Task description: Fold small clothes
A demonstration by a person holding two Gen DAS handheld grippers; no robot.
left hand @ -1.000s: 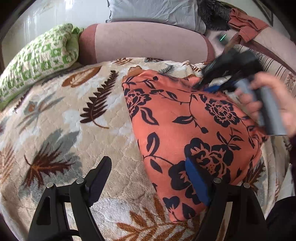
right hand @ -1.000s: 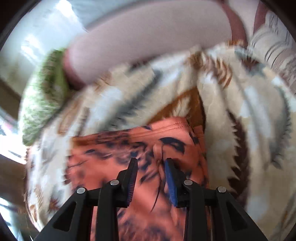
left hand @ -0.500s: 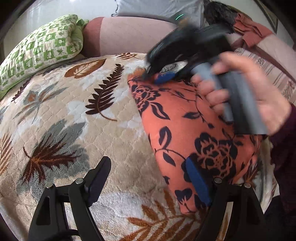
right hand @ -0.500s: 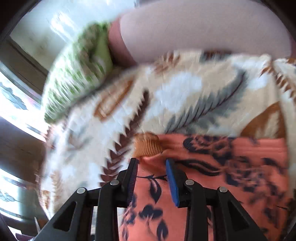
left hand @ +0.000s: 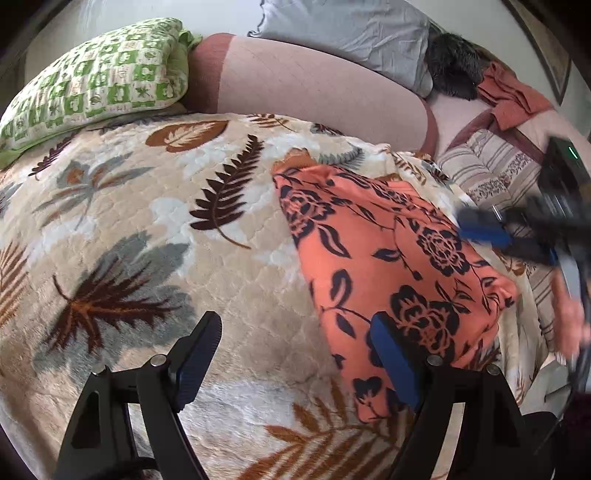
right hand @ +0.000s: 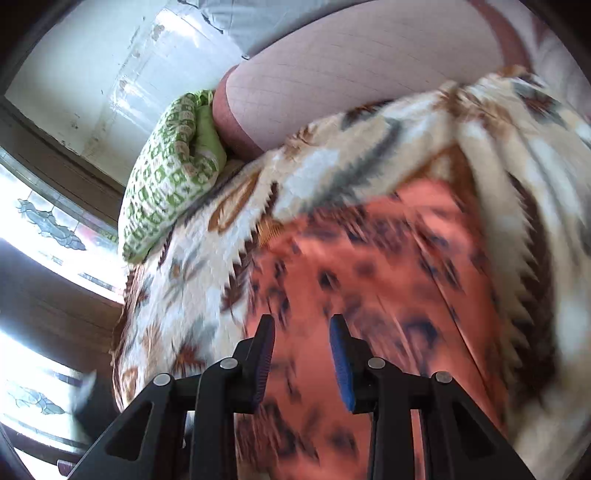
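Note:
An orange garment with dark flower print (left hand: 384,258) lies folded flat on the leaf-patterned blanket (left hand: 129,229). My left gripper (left hand: 295,354) is open wide and empty, low over the blanket, its right finger over the garment's near left edge. My right gripper (left hand: 517,236) shows blurred at the garment's right edge in the left wrist view. In the right wrist view it (right hand: 301,354) is open with nothing between the pads, hovering above the garment (right hand: 388,295).
A green checked pillow (left hand: 99,81) lies at the far left. A pink bolster (left hand: 314,88) runs along the back, with a grey pillow (left hand: 347,26) behind it. Striped bedding (left hand: 495,173) and a rust cloth (left hand: 513,96) lie at the far right.
My right gripper has swung from the garment's far corner back to its right edge and lifted off. The garment stays flat. My left gripper has barely moved.

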